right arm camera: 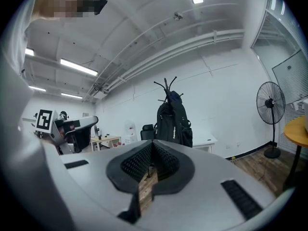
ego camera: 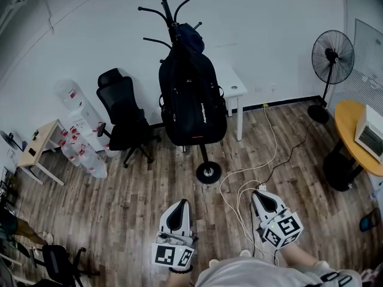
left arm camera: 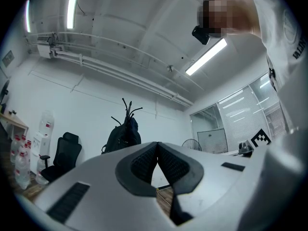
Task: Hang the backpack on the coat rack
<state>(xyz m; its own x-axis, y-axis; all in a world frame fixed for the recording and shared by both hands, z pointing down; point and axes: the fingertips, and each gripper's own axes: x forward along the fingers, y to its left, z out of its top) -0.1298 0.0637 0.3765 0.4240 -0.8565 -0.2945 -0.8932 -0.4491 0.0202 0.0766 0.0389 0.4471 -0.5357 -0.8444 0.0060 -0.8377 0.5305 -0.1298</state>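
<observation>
Wood-plank floor (ego camera: 119,202) runs back to a white wall. Against that wall the black backpack (ego camera: 192,97) hangs on the rack (ego camera: 173,14), its top up among the hooks and its body covering the pole almost down to the round base. It hangs clear of the floor.

A black chair (ego camera: 122,115) stands just left of it, and a small white table (ego camera: 236,88) stands just behind its right side. Farther left, water bottles (ego camera: 84,151) cluster by the wall. A fan (ego camera: 331,55) stands at the right, with a round yellow tabletop (ego camera: 353,130) near the frame's edge. White cables (ego camera: 251,181) trail across the planks from the wall toward the person.

Low in the head view, well apart from the rack, both tongs point toward it. The left gripper (ego camera: 179,204) has its pads pressed together at the tips, with nothing between them. The right gripper (ego camera: 260,194) is likewise clenched and empty. Each gripper view shows the hung backpack straight ahead beyond the jaws.
</observation>
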